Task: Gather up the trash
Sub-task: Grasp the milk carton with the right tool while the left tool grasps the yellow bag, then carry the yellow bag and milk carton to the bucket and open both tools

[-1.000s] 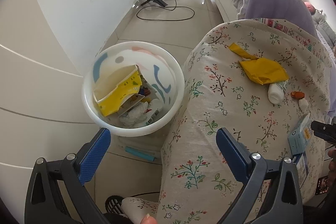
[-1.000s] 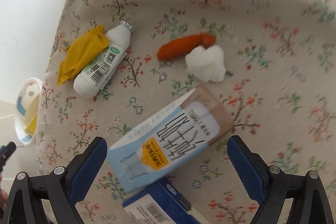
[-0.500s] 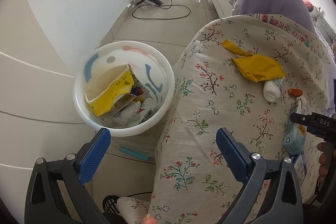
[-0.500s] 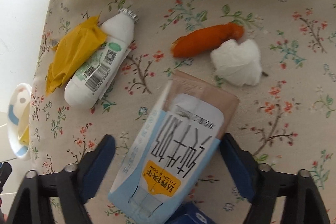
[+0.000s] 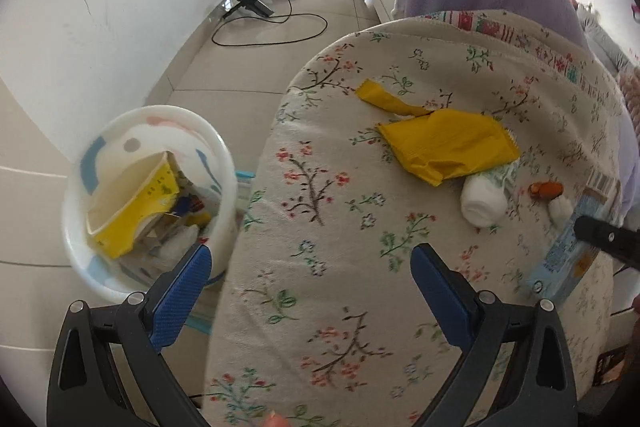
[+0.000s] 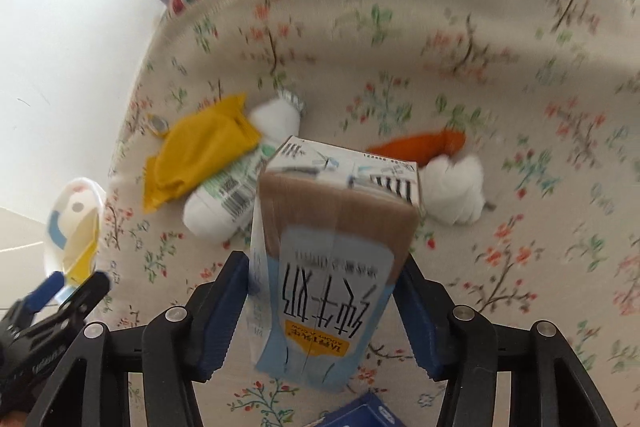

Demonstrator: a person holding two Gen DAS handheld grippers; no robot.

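Milk carton (image 6: pixel 328 267) sits between the blue pads of your right tongs (image 6: pixel 324 311), which have just been closing and now press on both of its sides; it stands tilted up off the floral cover (image 6: pixel 500 75), its brown top end pointing away from you; your left tongs (image 5: pixel 310 281) stand wide open with nothing between the pads, hovering over the edge of that cover, one pad over the trash bin (image 5: pixel 76 251) and the other over the fabric; the white bin stands on the floor just beside the covered furniture and already holds a yellow carton (image 5: pixel 132 203) and crumpled scraps; on the cover, beyond your carton, a white bottle (image 6: pixel 224 203) lies on its side with a yellow wrapper (image 6: pixel 196 155) draped over its upper half; an orange scrap (image 6: pixel 420 145) and a white tissue wad (image 6: pixel 456 193) lie touching each other to the right of the carton; a dark blue box (image 6: pixel 360 413) shows at the bottom edge of the right view, near the carton's lower end.
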